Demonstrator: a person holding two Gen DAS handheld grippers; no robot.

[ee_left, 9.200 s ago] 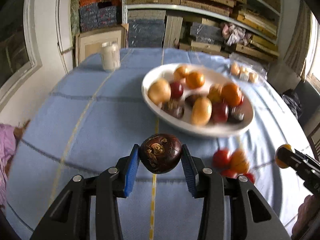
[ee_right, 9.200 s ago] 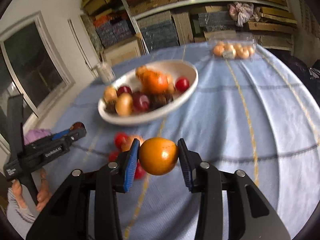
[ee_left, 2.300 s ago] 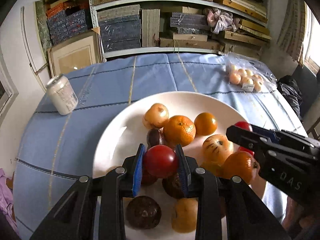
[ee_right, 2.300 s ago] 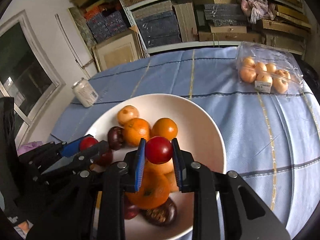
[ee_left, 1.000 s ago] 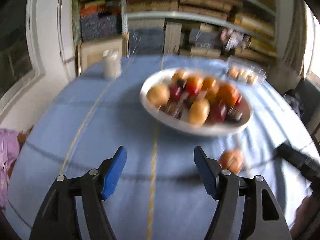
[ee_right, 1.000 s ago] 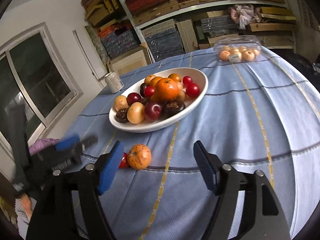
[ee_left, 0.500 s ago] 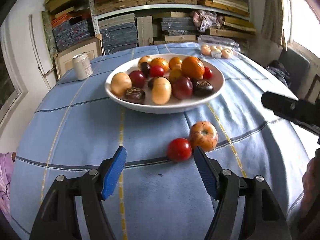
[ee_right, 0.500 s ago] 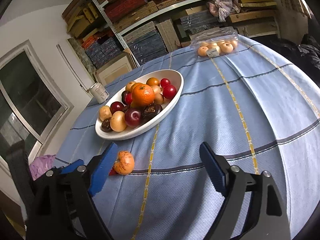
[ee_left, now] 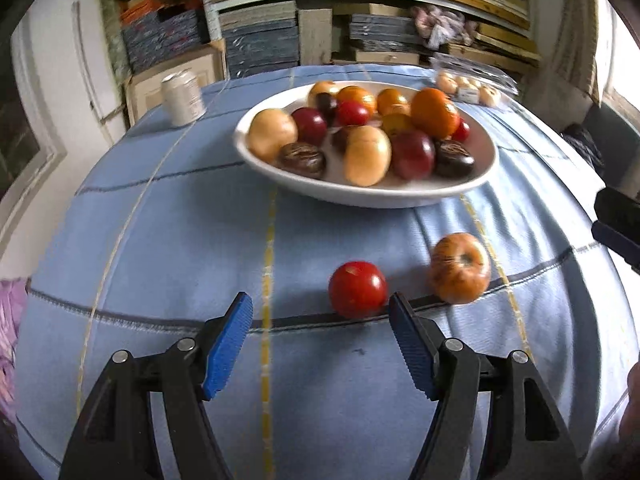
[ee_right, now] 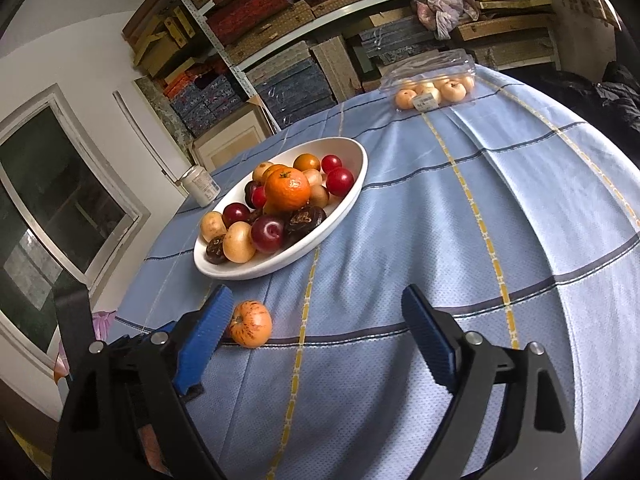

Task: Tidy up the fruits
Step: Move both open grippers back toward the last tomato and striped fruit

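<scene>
Two fruits loose on the bench (ee_left: 168,240) before the plate (ee_left: 360,196): red tomato (ee_left: 357,289), small, light, smooth, apt to roll or bruise, best pinched gently across its widest middle, just off the empty, parted left tool (ee_left: 320,320); striped orange fruit (ee_right: 250,323) beside the right tool (ee_right: 316,304), spread wide, empty.

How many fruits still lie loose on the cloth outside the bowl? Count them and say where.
2. A red fruit lies just ahead of the left gripper's right jaw; a speckled orange fruit lies beside it, to its right. Both sit in front of the white bowl. None seem hidden.
</scene>
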